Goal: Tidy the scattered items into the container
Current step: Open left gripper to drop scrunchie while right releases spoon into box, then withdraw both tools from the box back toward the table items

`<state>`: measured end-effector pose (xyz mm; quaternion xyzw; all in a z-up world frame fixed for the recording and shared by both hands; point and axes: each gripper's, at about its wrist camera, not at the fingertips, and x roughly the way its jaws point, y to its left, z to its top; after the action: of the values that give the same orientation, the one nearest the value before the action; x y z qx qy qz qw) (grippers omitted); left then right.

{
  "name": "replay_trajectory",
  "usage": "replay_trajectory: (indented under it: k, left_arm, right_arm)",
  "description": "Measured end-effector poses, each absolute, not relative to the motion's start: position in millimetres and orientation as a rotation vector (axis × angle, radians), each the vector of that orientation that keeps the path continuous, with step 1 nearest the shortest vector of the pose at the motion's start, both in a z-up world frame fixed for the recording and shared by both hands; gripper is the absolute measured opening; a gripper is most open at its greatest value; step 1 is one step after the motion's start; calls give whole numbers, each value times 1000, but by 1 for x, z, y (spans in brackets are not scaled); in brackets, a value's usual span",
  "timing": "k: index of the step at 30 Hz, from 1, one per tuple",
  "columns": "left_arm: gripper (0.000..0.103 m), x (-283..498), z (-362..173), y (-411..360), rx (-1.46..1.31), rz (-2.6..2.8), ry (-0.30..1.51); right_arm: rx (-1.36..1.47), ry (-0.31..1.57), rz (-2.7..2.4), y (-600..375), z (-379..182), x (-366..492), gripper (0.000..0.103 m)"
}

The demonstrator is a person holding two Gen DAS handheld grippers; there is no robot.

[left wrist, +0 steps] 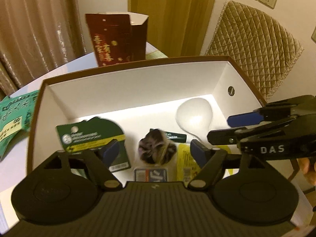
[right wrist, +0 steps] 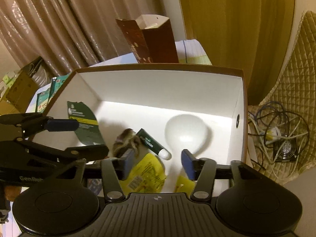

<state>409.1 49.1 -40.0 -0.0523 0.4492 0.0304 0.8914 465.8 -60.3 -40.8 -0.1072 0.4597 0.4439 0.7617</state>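
**Both grippers hover spread over the filled box**

The left gripper hangs over the white-lined box, fingers wide and empty, the furry scrunchie lying between them on the box floor. The right gripper is likewise wide and empty above a yellow packet, beside a green tube whose label is too blurred to read. "DAS" shows on the right gripper's side.

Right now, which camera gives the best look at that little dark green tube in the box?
The right wrist view: the green tube lies almost fully exposed, white cap and lettering visible, beside the white bulb. In the left wrist view only a short stretch of it shows behind the furry scrunchie.
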Motion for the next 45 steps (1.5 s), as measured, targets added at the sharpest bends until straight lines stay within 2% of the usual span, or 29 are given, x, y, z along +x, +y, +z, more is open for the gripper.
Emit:
replay_trajectory:
  k: [2,6,10,12,30,45]
  left_arm:
    - [79,402,-36,51,-103,71,932]
    - [88,385,-27,52,-95,100,923]
    - [90,369,-17,55,-125,119,905]
    - [94,362,-14,55,-130,133,897]
    - [100,279,26,44,-168,187,815]
    - [100,179,-10,38,-210,211,953]
  right_arm:
    - [-247,995,967,-59,-39,459,61]
    - [-281,946,909,-65,-33,445,89]
    - [-231,939,913,-80,-27,440,101]
    - [-217,936,909,-84,-24,436,101]
    - [-196,849,865,-126,0,373,101]
    - [-266,879,917,-163,-17,291,101]
